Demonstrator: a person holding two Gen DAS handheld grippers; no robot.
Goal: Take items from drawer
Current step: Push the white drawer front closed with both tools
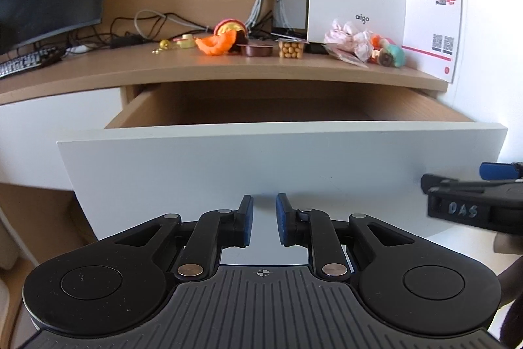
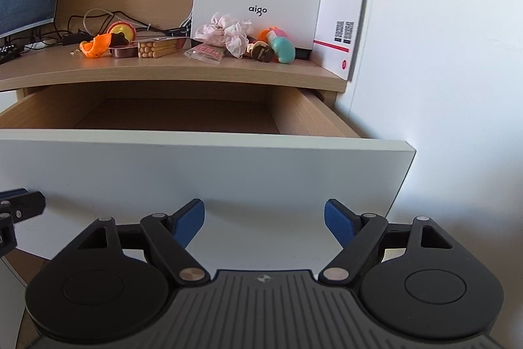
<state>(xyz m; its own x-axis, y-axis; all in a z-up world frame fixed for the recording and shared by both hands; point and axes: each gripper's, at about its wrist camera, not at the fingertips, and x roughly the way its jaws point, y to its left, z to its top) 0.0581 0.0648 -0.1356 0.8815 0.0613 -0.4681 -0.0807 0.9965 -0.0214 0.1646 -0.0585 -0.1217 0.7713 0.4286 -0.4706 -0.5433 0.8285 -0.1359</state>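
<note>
Drawer [image 2: 183, 113] is being held pulled out below the desk [image 2: 163, 71] front edge; toys [image 2: 281, 49] are lying on the desk's right end. Left gripper [image 1: 264, 219] narrowly parted, right gripper [image 2: 264, 226] spread wide, nothing being gripped.

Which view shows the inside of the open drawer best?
The right wrist view: it looks down past the white front panel onto the drawer floor, which appears bare. The left wrist view shows the drawer from lower, mostly its back and side walls; the floor stays largely hidden.
</note>
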